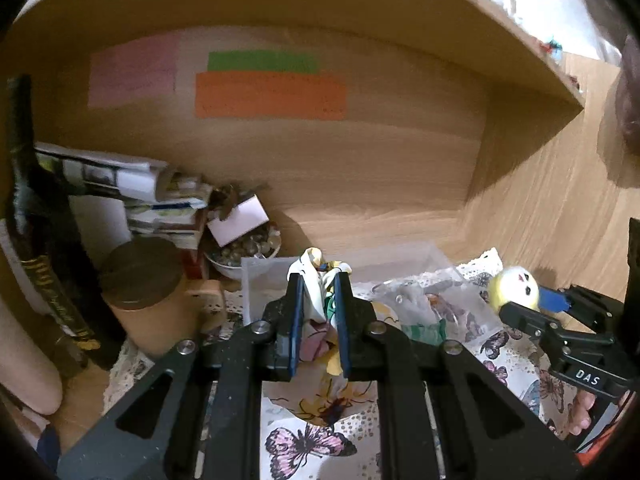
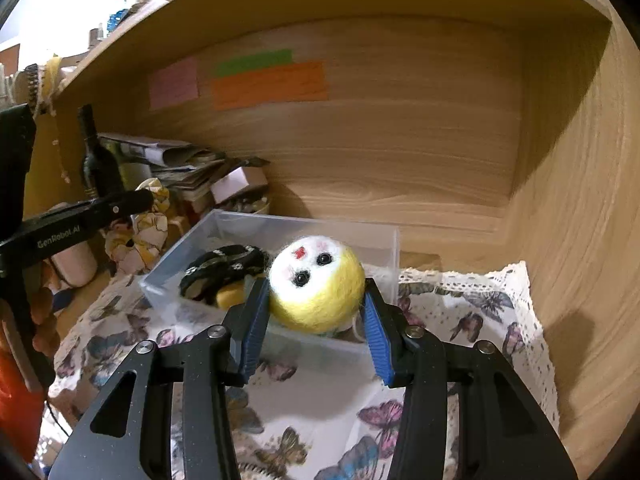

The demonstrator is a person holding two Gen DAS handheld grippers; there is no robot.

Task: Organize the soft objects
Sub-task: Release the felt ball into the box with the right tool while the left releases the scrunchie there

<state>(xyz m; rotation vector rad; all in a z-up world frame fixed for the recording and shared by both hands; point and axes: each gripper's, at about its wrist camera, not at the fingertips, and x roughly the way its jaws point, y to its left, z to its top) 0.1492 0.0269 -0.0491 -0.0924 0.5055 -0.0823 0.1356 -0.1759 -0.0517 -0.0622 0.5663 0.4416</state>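
holding one soft thing in each tool, the person has both loads raised near the clear plastic bin (image 2: 276,228) that sits on the butterfly-print cloth (image 2: 332,392) inside the wooden shelf nook. the right gripper (image 2: 316,308) is clenched on the yellow felt ball (image 2: 316,284), whose white face and black bead eyes point up toward the camera; the blue pads (image 2: 254,324) press its sides just in front of the bin's near wall. the left gripper (image 1: 319,320) is squeezed tight on a floral fabric bundle (image 1: 316,300), which bunches above and below the pads and hangs over the left edge of the bin. inside the bin already lie a black patterned fabric piece (image 2: 224,266) and something yellow beneath it. the step in hand looks like dropping the ball into the bin. to do it well, carry the ball forward past the near wall and over the free floor to the right of the black piece, lower it below the rim, then let go gently so it does not roll or bounce out. keep the two tools apart, since the left one hovers close by, and avoid knocking the thin wall, which would likely slide on the cloth.
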